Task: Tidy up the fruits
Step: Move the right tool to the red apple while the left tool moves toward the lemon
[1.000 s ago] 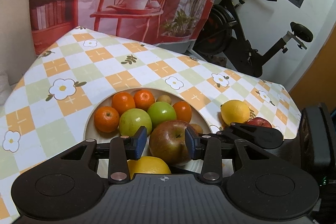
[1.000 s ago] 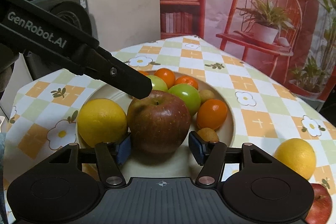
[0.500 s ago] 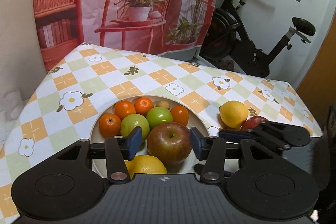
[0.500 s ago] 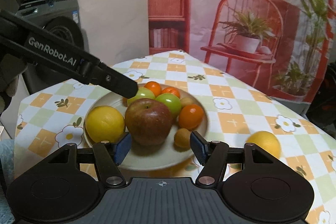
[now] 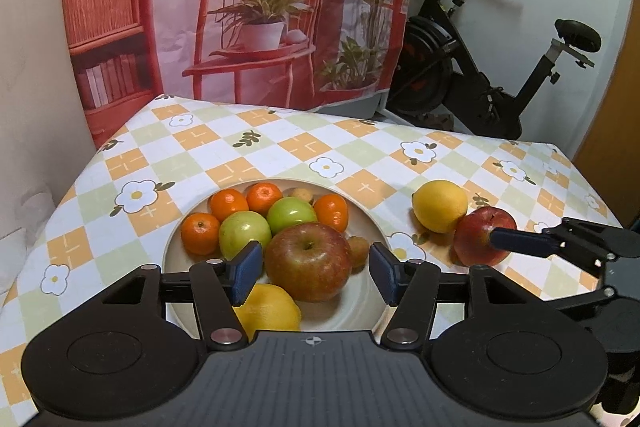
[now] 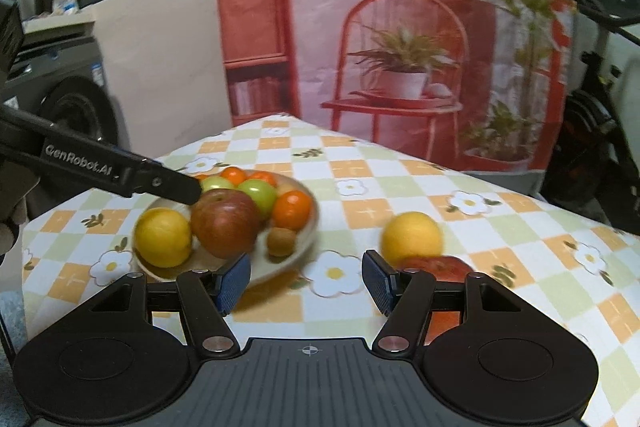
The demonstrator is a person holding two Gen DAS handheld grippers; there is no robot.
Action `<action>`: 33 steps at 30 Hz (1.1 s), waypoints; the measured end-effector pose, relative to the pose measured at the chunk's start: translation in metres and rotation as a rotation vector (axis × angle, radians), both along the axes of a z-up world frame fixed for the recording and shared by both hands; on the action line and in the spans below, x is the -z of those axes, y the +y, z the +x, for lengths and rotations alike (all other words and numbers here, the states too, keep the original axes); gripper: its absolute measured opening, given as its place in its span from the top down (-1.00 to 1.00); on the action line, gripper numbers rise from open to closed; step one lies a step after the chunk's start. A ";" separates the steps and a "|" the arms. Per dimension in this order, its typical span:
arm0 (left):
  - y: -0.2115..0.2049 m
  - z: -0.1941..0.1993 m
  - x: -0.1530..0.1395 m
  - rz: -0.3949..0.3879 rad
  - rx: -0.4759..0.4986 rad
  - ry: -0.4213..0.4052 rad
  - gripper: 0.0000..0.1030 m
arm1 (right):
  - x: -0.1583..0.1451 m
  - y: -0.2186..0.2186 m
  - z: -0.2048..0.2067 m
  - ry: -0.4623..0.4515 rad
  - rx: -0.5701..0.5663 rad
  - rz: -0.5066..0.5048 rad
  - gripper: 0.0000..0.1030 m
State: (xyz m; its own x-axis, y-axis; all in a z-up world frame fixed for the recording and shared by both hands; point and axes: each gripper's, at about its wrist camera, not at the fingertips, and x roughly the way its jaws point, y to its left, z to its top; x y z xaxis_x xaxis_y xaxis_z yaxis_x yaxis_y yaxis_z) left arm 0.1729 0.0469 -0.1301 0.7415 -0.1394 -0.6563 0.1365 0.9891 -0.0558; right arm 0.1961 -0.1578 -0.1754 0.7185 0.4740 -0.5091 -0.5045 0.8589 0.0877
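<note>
A white plate (image 5: 362,311) holds several tangerines, two green apples, a lemon (image 5: 270,309), a small brown fruit (image 5: 357,247) and a big red-brown apple (image 5: 308,261). My left gripper (image 5: 315,275) straddles that apple. Its jaws are opening, with a gap on each side, and the apple rests on the plate. On the cloth to the right lie a second lemon (image 5: 440,205) and a red apple (image 5: 478,241). My right gripper (image 6: 306,283) hangs open over the cloth between the plate (image 6: 308,227) and the loose lemon (image 6: 412,235), holding nothing. The red apple (image 6: 440,265) sits partly behind its right finger.
The checked flower tablecloth (image 5: 280,147) covers the table, whose far and right edges drop off. An exercise bike (image 5: 480,79) stands behind at the right. A printed backdrop (image 5: 260,7) hangs behind. A washing machine (image 6: 60,99) stands left of the table.
The left jaws have come off the big apple and the gripper has drawn back and up. The right gripper has swung right, away from the plate toward the loose lemon and red apple.
</note>
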 end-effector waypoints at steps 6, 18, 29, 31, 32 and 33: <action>-0.009 -0.004 0.000 0.018 0.003 -0.018 -0.20 | 0.002 -0.022 -0.003 0.001 0.062 0.011 -0.13; -0.028 -0.006 0.004 -0.002 0.029 -0.053 -0.20 | 0.004 -0.059 -0.005 0.000 0.146 0.046 -0.13; -0.086 0.013 0.033 -0.067 0.186 -0.030 -0.29 | -0.003 -0.124 -0.001 -0.009 0.280 0.033 -0.13; -0.099 0.015 0.039 -0.064 0.224 -0.032 -0.31 | -0.002 -0.133 0.000 -0.004 0.297 0.031 -0.13; -0.103 0.017 0.042 -0.062 0.238 -0.031 -0.31 | -0.002 -0.137 0.001 -0.002 0.301 0.031 -0.13; -0.108 0.019 0.045 -0.059 0.250 -0.028 -0.31 | -0.001 -0.139 0.002 0.002 0.304 0.031 -0.13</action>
State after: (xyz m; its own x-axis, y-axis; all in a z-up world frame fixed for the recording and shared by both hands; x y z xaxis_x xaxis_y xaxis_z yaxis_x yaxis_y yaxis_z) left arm 0.1915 -0.0608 -0.1750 0.6968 -0.3583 -0.6213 0.3790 0.9194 -0.1051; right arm 0.1984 -0.2970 -0.1741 0.8290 0.2529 -0.4989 -0.2247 0.9674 0.1169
